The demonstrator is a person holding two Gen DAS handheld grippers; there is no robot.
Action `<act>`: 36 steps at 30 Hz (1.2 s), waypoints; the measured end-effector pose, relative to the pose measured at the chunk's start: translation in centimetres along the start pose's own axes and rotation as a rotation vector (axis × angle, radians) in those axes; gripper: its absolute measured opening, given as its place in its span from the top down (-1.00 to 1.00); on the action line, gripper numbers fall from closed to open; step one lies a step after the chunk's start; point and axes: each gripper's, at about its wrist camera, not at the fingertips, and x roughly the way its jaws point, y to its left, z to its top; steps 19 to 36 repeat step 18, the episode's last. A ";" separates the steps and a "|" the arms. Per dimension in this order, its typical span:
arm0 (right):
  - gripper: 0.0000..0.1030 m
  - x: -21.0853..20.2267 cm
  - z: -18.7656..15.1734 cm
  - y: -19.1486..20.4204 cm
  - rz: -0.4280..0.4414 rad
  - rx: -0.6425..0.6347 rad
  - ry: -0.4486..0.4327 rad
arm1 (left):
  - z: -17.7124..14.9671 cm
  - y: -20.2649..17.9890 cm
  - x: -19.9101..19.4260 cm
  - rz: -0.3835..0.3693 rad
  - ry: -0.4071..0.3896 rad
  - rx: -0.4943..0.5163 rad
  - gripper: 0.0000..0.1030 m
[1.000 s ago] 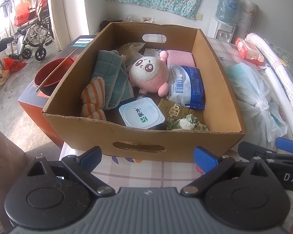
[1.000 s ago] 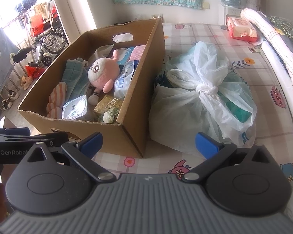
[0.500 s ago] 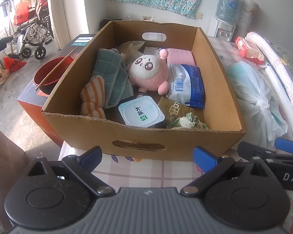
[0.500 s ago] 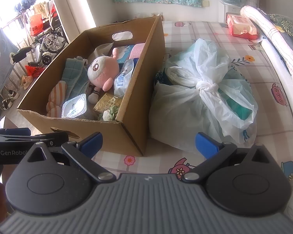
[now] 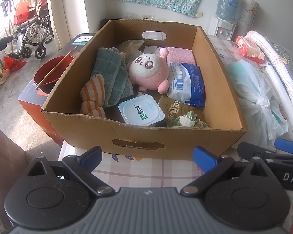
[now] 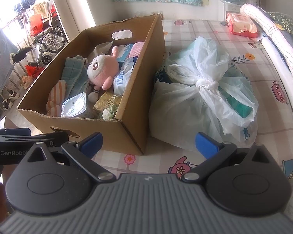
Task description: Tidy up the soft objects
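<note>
Hanging low over the checked tablecloth (image 6: pixel 220 29), the left gripper (image 5: pixel 147 157) and the right gripper (image 6: pixel 148 143) are both held wide open, with nothing between the blue fingertips (image 5: pixel 204 159). The cardboard box (image 5: pixel 138 136) is set just ahead, with the pink plush toy (image 5: pixel 149 74), a teal cloth (image 5: pixel 112 74) and a striped cloth (image 5: pixel 92 95) lying inside. A knotted plastic bag (image 6: pixel 203 95) is seen touching the box's right side. A wheelchair (image 5: pixel 32 41) is parked by the far window. Almost nothing has been moved since before; the box is only seen slightly closer.
</note>
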 end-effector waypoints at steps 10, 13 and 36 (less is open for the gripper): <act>-0.97 0.1 -0.1 0.0 0.002 0.003 0.002 | 0.0 0.0 0.1 0.000 0.001 0.000 -0.95; -0.97 0.0 -0.1 0.0 0.002 0.004 0.003 | 0.0 0.0 0.1 0.000 0.002 0.000 -0.95; -0.97 0.1 -0.3 0.0 0.003 0.005 0.003 | 0.0 0.0 0.1 0.001 0.002 0.001 -0.95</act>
